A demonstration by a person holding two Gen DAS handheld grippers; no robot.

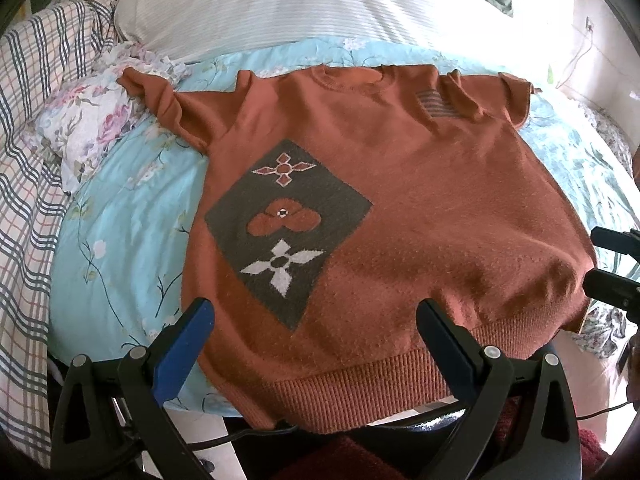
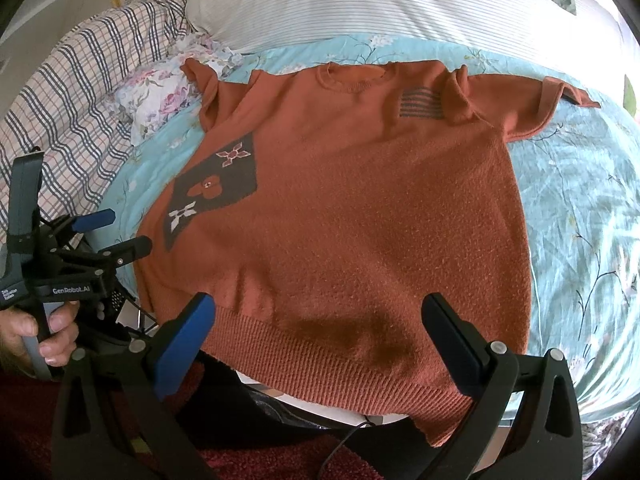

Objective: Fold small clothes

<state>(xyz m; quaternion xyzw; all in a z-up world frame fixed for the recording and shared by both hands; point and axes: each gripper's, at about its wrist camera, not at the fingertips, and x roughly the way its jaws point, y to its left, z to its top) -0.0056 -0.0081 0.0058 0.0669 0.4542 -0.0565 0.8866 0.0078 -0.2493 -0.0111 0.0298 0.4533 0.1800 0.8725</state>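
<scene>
A rust-orange knit sweater [image 1: 420, 184] lies spread flat, front up, on a light blue floral bedspread [image 1: 120, 232], its ribbed hem hanging over the near edge. It has a dark diamond patch with flower motifs [image 1: 286, 228] and a striped chest mark. My left gripper [image 1: 316, 320] is open, its jaws wide over the left part of the hem, holding nothing. My right gripper [image 2: 320, 316] is open over the hem [image 2: 340, 364] farther right, also empty. The sweater [image 2: 360, 208] fills the right wrist view, where the left gripper [image 2: 116, 232] shows at the left.
A white striped pillow [image 1: 280, 4] lies behind the sweater. A plaid blanket [image 1: 36, 128] and a floral cloth [image 1: 92, 120] are bunched at the left. The right gripper's fingers [image 1: 616, 264] show at the left view's right edge. A dark cable [image 2: 344, 440] hangs below the bed edge.
</scene>
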